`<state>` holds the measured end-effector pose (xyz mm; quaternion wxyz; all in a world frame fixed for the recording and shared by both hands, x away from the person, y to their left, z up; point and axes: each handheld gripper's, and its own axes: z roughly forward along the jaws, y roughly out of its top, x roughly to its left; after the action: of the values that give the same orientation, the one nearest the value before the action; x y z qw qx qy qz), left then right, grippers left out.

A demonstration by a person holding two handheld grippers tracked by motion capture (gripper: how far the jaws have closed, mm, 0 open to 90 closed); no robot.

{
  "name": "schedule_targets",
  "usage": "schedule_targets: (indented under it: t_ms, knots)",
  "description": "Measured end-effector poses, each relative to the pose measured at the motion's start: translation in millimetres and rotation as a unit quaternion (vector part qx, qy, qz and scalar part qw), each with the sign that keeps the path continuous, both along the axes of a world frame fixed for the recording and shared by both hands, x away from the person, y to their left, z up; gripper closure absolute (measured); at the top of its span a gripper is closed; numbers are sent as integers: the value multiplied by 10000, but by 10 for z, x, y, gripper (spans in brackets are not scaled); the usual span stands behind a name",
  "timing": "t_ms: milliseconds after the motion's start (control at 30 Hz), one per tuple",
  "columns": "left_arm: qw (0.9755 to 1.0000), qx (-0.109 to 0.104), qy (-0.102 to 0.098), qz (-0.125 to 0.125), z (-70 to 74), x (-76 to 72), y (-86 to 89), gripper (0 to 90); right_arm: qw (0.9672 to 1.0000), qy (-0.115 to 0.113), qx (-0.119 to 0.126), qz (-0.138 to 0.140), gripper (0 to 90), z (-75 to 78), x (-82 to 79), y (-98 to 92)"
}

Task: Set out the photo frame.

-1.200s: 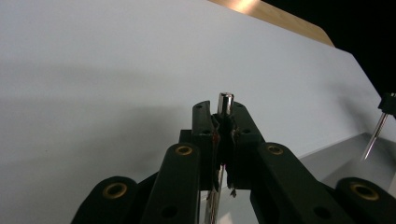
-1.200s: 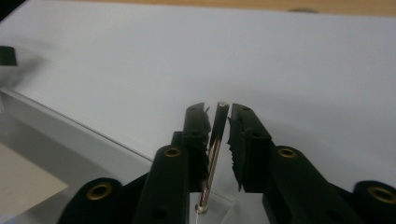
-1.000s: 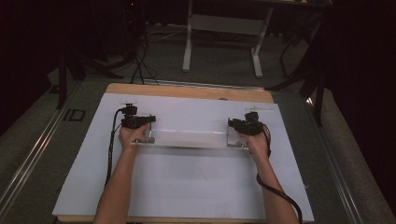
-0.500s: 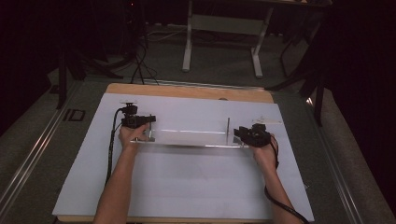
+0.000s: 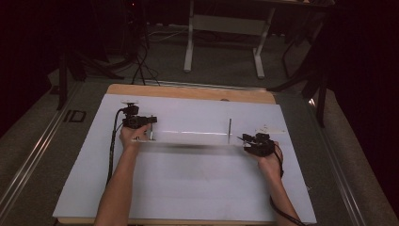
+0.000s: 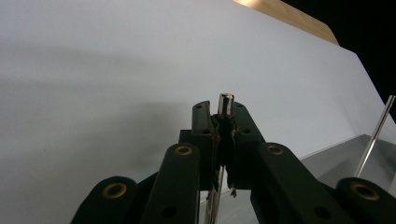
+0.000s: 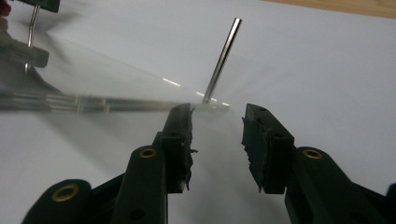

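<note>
Apparently left gripper (image 6: 223,122) clamps a rod (image 6: 225,103); right gripper (image 7: 217,126) gapes.

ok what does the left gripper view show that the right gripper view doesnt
Left gripper view: the left tool close up, shut on an upright metal post whose tip pokes out above the jaws.
Right gripper view: the right tool open. Its jaws have just been opening, with nothing between them, and they point at the end of the clear plate.
Both: the clear plate, the second post standing free on it, and the white sheet underneath.
</note>
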<state>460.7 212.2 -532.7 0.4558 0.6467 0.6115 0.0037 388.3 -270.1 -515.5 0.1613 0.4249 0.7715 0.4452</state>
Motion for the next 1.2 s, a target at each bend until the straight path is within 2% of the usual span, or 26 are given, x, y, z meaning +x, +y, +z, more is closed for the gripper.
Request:
schedule_targets:
  t_ms: [167,300,333,367,433,567,1000,1200]
  knots:
    - [10000,-6,7,3,-1,3,0,838,9990,-207,-30,404,575,14,-65,28]
    - [10000,-17,15,7,-2,5,1,838,9968,-427,-48,678,533,84,-89,121]
    - [10000,-30,17,14,-3,7,1,838,9962,-515,-138,688,517,98,-94,149]
    - [10000,-30,17,14,-3,7,1,837,9962,-515,-138,688,517,98,-94,149]
    - [10000,-39,25,8,-5,10,3,837,9943,-673,-202,803,474,120,-102,202]
    - [10000,-59,42,9,-7,15,6,837,9925,-801,-205,902,459,136,-110,237]
    - [9999,-110,75,9,-15,23,13,835,9884,-956,51,1183,455,132,-90,257]
    - [9999,-138,64,11,-22,24,15,834,9875,-1029,128,1190,445,114,-81,256]
